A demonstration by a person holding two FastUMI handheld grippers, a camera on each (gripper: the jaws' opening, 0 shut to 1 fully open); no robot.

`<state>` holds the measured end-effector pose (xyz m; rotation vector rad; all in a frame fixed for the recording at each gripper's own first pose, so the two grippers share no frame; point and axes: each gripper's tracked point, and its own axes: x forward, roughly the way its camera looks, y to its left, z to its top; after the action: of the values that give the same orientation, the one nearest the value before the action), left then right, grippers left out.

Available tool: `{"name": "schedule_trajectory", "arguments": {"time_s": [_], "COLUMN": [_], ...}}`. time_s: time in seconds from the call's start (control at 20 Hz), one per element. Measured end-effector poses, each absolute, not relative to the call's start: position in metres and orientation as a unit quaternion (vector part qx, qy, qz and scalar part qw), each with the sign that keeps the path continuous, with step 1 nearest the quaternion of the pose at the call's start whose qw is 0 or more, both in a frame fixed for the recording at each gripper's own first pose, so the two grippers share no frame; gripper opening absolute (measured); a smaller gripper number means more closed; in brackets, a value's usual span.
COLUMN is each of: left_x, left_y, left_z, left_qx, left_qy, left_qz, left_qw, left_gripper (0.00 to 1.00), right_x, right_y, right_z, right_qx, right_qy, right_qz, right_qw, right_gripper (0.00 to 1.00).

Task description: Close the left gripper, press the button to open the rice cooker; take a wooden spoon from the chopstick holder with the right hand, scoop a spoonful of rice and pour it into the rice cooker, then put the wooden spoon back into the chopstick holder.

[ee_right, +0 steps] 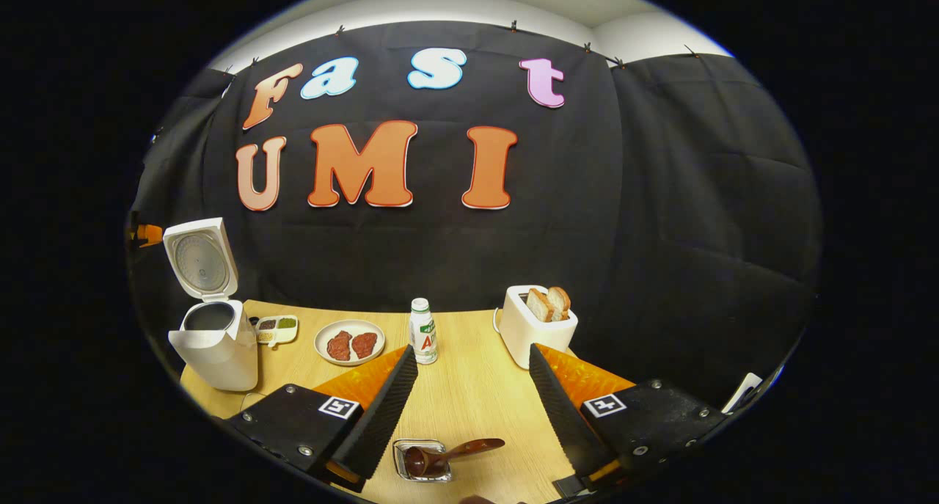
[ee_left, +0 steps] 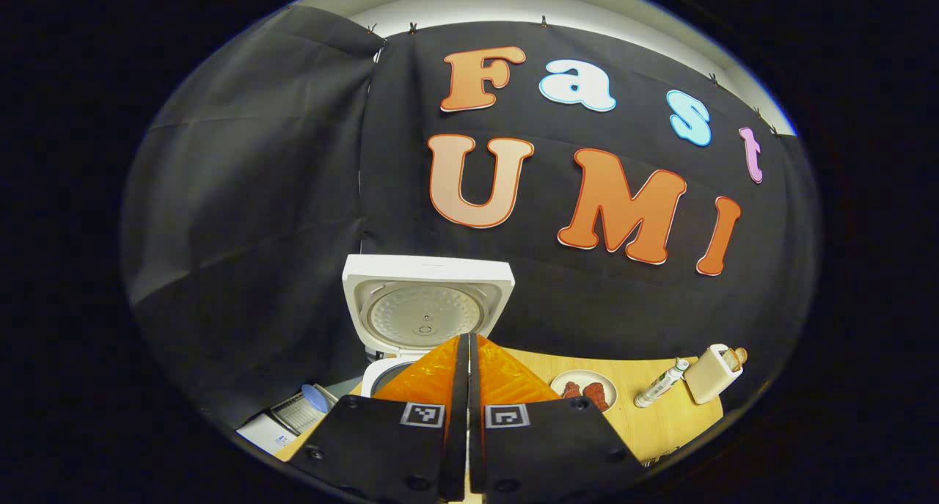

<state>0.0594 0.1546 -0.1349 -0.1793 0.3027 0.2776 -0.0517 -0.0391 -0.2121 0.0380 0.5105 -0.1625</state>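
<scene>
While the white square rice cooker (ee_right: 213,339) is standing at the left end of the pale wooden table (ee_right: 469,394) with its lid (ee_right: 199,258) tilted up and the dark inner pot exposed, the left gripper (ee_left: 467,342) is hovering just in front of it, fingers pressed together with nothing between them. In the right gripper view, the right gripper (ee_right: 473,364) is hanging over the near table edge with its fingers spread wide and gripping nothing. Between and below them, a dark brown wooden spoon (ee_right: 451,454) is lying bowl-down in a small clear square holder (ee_right: 422,460), handle slanting out to the right. Farther back are sitting a round plate of red meat pieces (ee_right: 350,342), a small white bottle (ee_right: 422,331) and a white toaster with bread slices (ee_right: 537,324).
</scene>
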Motion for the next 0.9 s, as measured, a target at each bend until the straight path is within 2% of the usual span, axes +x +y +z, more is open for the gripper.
{"name": "schedule_trajectory", "arguments": {"time_s": [0.1, 0.45, 0.5, 0.55, 0.7, 0.9], "left_x": [0.054, 0.033, 0.028, 0.025, 0.022, 0.011], "left_y": [0.145, 0.124, 0.119, 0.114, 0.091, 0.075], "left_z": [-0.126, -0.100, -0.097, -0.095, -0.085, -0.077], "left_qx": [-0.082, -0.081, -0.080, -0.077, -0.076, -0.053], "left_qy": [0.133, 0.083, 0.075, 0.070, 0.054, 0.038], "left_qz": [0.135, 0.140, 0.141, 0.141, 0.125, 0.124], "left_qw": [0.978, 0.983, 0.984, 0.985, 0.988, 0.990], "left_gripper": [0.08, 0.57, 0.61, 0.70, 0.86, 0.95], "right_x": [-0.057, -0.078, -0.079, -0.082, -0.088, -0.096], "right_y": [-0.042, -0.048, -0.049, -0.049, -0.049, -0.042], "right_z": [-0.228, -0.285, -0.292, -0.302, -0.323, -0.350], "right_qx": [0.023, 0.045, 0.052, 0.062, 0.090, 0.125], "right_qy": [0.270, 0.327, 0.335, 0.342, 0.358, 0.377], "right_qz": [-0.079, -0.066, -0.065, -0.064, -0.065, -0.057], "right_qw": [0.959, 0.942, 0.939, 0.935, 0.927, 0.916], "right_gripper": [0.95, 0.95, 0.95, 0.95, 0.96, 0.94]}}
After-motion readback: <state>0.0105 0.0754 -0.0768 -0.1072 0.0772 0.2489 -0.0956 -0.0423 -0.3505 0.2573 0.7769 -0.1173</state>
